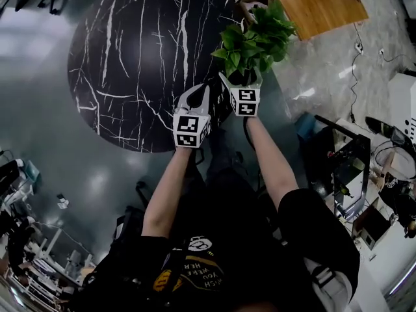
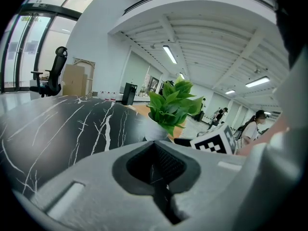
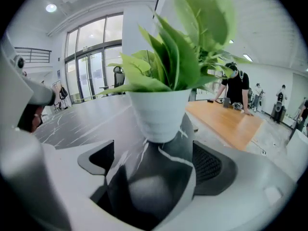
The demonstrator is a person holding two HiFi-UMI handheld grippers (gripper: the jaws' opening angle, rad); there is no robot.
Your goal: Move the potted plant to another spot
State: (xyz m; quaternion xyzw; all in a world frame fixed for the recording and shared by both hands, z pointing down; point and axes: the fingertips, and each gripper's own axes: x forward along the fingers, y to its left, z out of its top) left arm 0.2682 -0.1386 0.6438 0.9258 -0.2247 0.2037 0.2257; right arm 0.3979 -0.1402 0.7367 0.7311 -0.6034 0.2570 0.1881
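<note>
The potted plant (image 1: 253,41) has green leaves in a white ribbed pot (image 3: 161,112) and stands at the right edge of a round black marble table (image 1: 130,64). My right gripper (image 1: 242,78) is right at the pot and open. In the right gripper view the pot's base sits just ahead of the right gripper (image 3: 154,172), in the gap between its spread jaws and untouched by either. My left gripper (image 1: 203,91) hovers over the table left of the plant, shut and empty. From the left gripper (image 2: 156,177) the plant (image 2: 173,105) shows ahead and to the right.
Beyond the plant stands a wooden table (image 1: 318,2), and a person (image 3: 238,88) leans over its far end. Desks with equipment (image 1: 377,174) line the right side. An office chair (image 2: 50,73) stands past the marble table by the windows.
</note>
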